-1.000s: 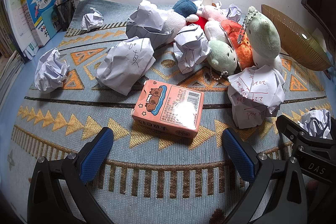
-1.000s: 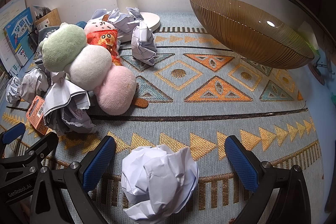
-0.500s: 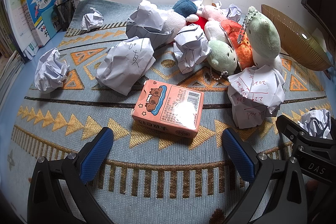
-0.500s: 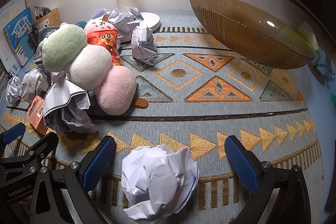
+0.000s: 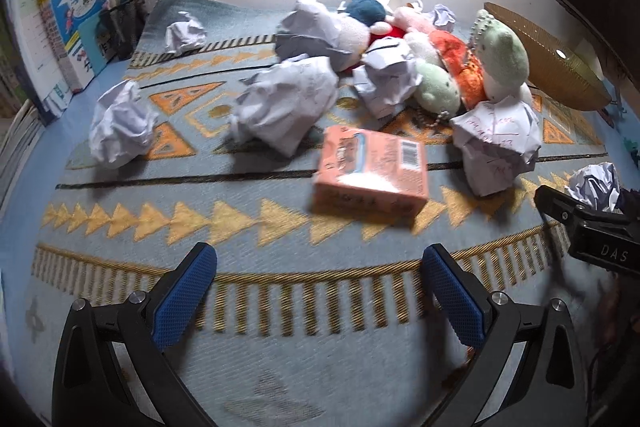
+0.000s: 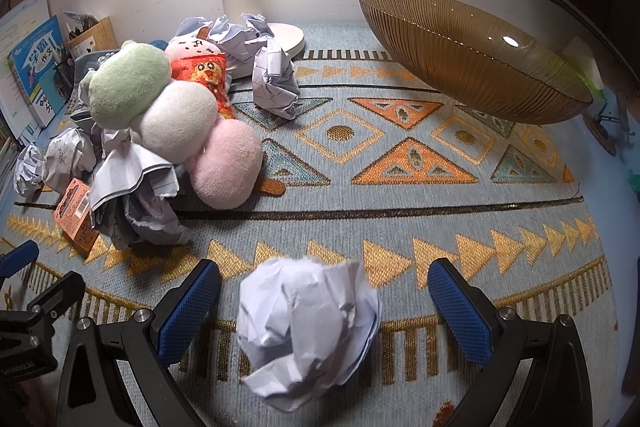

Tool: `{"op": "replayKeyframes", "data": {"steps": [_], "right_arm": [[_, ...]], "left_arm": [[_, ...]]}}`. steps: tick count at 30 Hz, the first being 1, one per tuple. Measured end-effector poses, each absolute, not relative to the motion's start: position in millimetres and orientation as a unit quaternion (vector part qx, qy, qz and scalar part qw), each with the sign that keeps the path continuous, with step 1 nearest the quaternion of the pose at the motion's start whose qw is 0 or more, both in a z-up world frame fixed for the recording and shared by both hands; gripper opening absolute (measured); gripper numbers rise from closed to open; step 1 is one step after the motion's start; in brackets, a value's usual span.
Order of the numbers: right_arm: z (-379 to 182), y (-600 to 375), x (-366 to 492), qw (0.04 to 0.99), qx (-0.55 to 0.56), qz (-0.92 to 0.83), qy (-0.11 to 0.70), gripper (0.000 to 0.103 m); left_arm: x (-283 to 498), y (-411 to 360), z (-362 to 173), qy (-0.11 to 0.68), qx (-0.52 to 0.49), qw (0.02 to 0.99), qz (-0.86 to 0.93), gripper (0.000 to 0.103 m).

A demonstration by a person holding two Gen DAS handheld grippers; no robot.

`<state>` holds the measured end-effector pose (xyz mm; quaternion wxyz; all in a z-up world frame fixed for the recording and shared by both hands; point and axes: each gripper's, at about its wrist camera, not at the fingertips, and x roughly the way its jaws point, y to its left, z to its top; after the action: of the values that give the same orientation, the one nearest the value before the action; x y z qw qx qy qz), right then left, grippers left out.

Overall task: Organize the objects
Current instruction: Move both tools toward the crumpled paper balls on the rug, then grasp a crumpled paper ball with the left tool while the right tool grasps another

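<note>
left wrist: left gripper (image 5: 318,267) spread wide, empty, short of pink box (image 5: 370,173) lying flat on rug (image 5: 120,227), view blurred | right wrist: right gripper (image 6: 324,285) spread wide around crumpled paper ball (image 6: 308,325), pads not touching | step: pre-grasp on ball | next: squeeze, carry toward amber bowl (image 6: 472,67) beyond ball, likely

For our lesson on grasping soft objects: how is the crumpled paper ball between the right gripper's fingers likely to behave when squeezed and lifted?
The crumpled paper ball looks loosely wadded, so it will probably crush and give before holding firm. It is likely very light. Its irregular folds should resist rolling, though the open right gripper could nudge it across the woven mat.
</note>
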<state>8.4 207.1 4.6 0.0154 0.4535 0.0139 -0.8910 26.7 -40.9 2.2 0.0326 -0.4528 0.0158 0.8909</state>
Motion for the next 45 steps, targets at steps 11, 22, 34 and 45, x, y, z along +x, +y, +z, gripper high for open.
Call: {"op": "replayKeyframes", "data": {"steps": [11, 22, 34, 45], "right_arm": [[3.9, 152.2, 20.8, 0.09, 0.451, -0.886, 0.052, 0.103], [1.2, 128.5, -36.2, 0.082, 0.451, -0.887, 0.046, 0.103], [13.0, 132.2, -27.6, 0.152, 0.412, -0.898, 0.003, 0.089], [26.3, 133.8, -12.7, 0.244, 0.381, -0.89, -0.06, 0.069]], "left_arm": [[4.9, -148.2, 0.6, -0.036, -0.453, -0.064, 0.889, 0.103], [-61.9, -169.6, -0.1, -0.038, -0.451, -0.067, 0.889, 0.103], [-57.1, -160.8, 13.2, -0.037, -0.417, -0.07, 0.906, 0.048], [-29.2, -142.7, 51.2, -0.026, -0.358, -0.062, 0.931, 0.048]]}}
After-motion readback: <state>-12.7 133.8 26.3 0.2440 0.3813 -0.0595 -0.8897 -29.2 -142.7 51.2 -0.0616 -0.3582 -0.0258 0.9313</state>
